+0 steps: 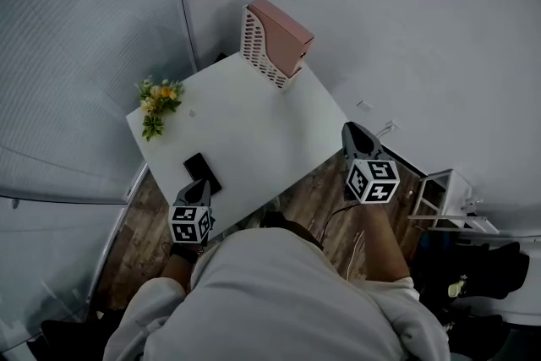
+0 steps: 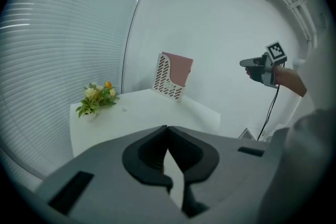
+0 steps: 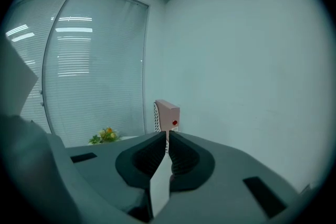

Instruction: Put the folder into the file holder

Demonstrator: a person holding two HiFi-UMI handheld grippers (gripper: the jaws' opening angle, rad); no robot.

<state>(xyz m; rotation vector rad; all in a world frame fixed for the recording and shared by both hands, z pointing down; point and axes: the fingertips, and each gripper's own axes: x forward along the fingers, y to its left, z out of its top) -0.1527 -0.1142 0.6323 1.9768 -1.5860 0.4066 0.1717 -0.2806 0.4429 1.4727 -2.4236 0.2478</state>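
Person in a light top at the bottom of the head view, 2 grippers out front, 1 marker cube on each, black-and-white squares only, no readable text.

Left gripper [image 1: 201, 184] sits over the worktop's near-left corner; in the left gripper view [image 2: 167, 128] its jaws are together at the tips, clamped on nothing. Right gripper [image 1: 349, 129] is just off the near-right corner, over the wooden floor [image 1: 317, 203]; in the right gripper view [image 3: 167, 135] its jaws are together too, nothing gripped. A cable [image 2: 270, 107] hangs down from the right gripper.

White worktop [image 1: 254, 131]: 1 flat black thing [image 1: 203, 172] lies near the near-left corner, just beyond the left gripper's jaws. 1 small pale tag [image 1: 192, 112] lies further in, print too small to read. 1 bunch of flowers [image 1: 155, 101], yellow and orange with green leaves, at the far-left corner. The middle and right half of the top are bare.

Far-right corner: 1 white perforated file holder [image 1: 260, 53], and the 1 pink folder [image 1: 283, 28] stands upright inside it, top sticking out above the holder walls. The folder's spine shows 1 red dot [image 3: 174, 123] with a pale label below, not legible.

Blinds [image 2: 63, 34] run along the left and a plain wall close behind the far edge. 1 white rack [image 1: 448, 194] stands on the floor right of the person.
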